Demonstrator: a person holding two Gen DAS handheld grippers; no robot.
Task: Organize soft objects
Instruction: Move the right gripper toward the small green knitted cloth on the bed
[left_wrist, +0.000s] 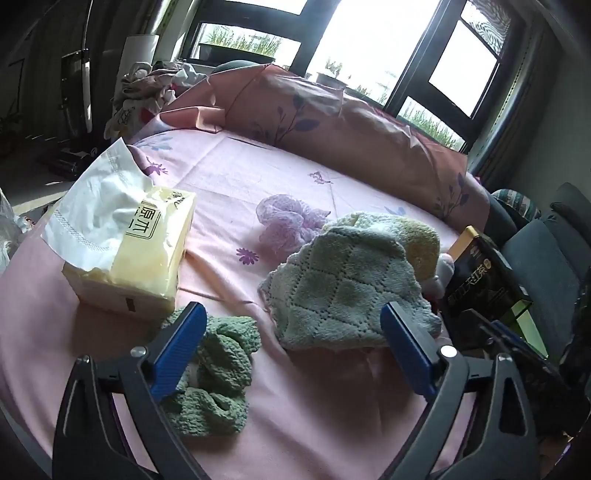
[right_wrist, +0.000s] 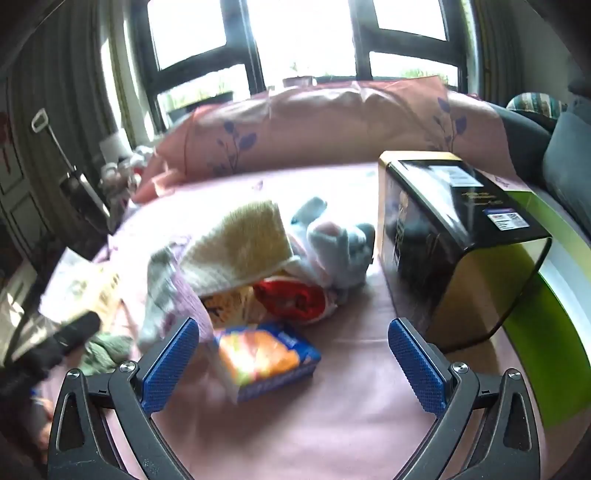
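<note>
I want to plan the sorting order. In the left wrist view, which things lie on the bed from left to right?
Tissue pack → green knitted cloth → lilac mesh puff → pale quilted towel → black tea box.

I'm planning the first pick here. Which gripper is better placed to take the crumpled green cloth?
Left. The left gripper hangs open right over the green cloth, whose edge lies by its left finger. The right gripper is open above a blue-and-orange packet, with the cloth off to its far left.
</note>
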